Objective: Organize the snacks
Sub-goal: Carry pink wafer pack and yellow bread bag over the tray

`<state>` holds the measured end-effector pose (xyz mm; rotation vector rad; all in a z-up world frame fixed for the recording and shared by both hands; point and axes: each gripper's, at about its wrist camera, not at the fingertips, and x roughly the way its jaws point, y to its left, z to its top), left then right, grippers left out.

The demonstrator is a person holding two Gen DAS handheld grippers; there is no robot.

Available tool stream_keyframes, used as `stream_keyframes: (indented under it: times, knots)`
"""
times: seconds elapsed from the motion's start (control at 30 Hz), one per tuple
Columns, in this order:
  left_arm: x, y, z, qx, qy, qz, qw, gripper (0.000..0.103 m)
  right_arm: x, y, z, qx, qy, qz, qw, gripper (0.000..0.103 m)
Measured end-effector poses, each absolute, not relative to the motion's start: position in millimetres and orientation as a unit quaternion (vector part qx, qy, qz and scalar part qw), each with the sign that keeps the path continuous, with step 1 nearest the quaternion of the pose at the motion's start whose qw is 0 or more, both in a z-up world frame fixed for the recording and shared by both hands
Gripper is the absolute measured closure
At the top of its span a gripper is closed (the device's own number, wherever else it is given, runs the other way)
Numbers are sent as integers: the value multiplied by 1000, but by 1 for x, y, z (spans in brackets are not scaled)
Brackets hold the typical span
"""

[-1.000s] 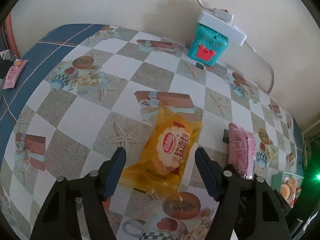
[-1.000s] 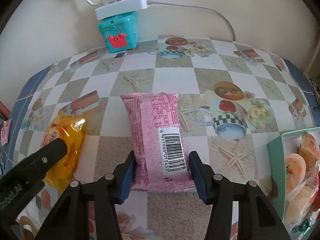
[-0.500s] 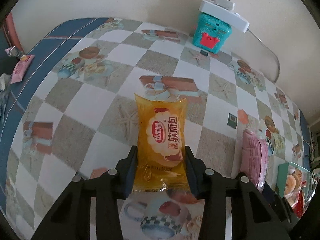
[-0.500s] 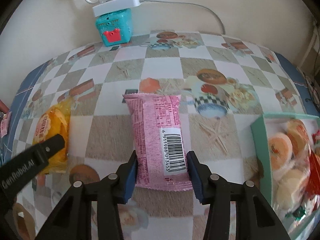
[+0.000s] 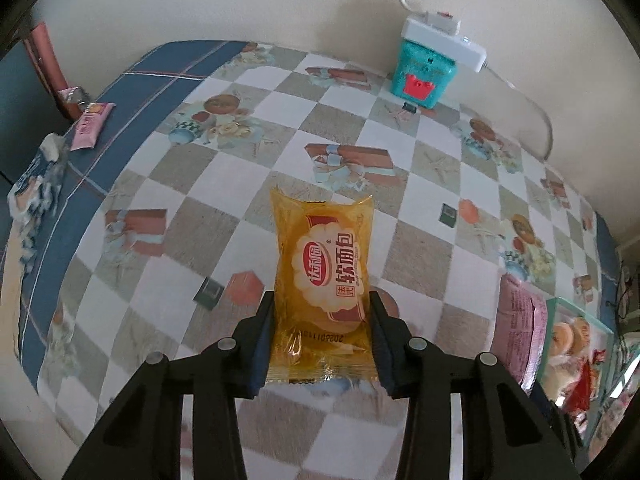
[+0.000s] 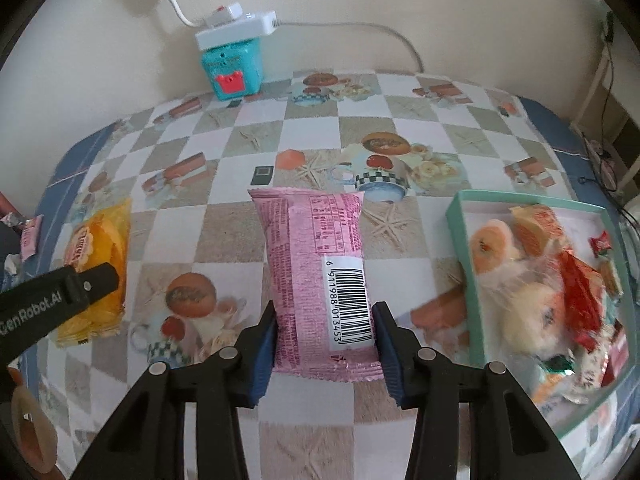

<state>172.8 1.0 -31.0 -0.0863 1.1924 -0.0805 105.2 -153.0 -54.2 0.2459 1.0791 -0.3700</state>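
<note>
Left claw (image 5: 322,330) was clamped on the near end of the yellow bread packet (image 5: 323,280), both blue pads pressed against its sides, and we saw the packet sticking forward above the table (image 5: 200,168). Right claw (image 6: 324,336) was likewise closed around the near end of the pink snack packet (image 6: 316,276), barcode side up, pads squeezing its edges. In the right wrist view we noted the yellow packet (image 6: 96,268) off to the left with a left claw finger (image 6: 60,304) across it. Pink packet (image 5: 520,328) showed at the right edge of the left view. Just right of the pink packet we saw a teal box (image 6: 464,264) holding wrapped snacks (image 6: 540,280), apart from the packet. Same box (image 5: 580,344) appeared at the far right of the left view.

Table carried a checkered cloth with cup and gift prints and a blue border. At the far edge by the wall stood a teal toy box (image 6: 232,68) with a white power strip (image 6: 236,32) on top, cord running to the wall. We spotted another small pink packet (image 5: 91,126) on the blue border at far left, well apart from both claws.
</note>
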Motion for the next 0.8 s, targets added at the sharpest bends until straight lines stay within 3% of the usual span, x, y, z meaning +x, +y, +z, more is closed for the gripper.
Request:
stream_keyframes:
  times: [0.8]
  knots:
    - [73, -43, 35, -31, 507, -71, 858, 58, -8, -178, 6, 154, 455, -203, 853, 55]
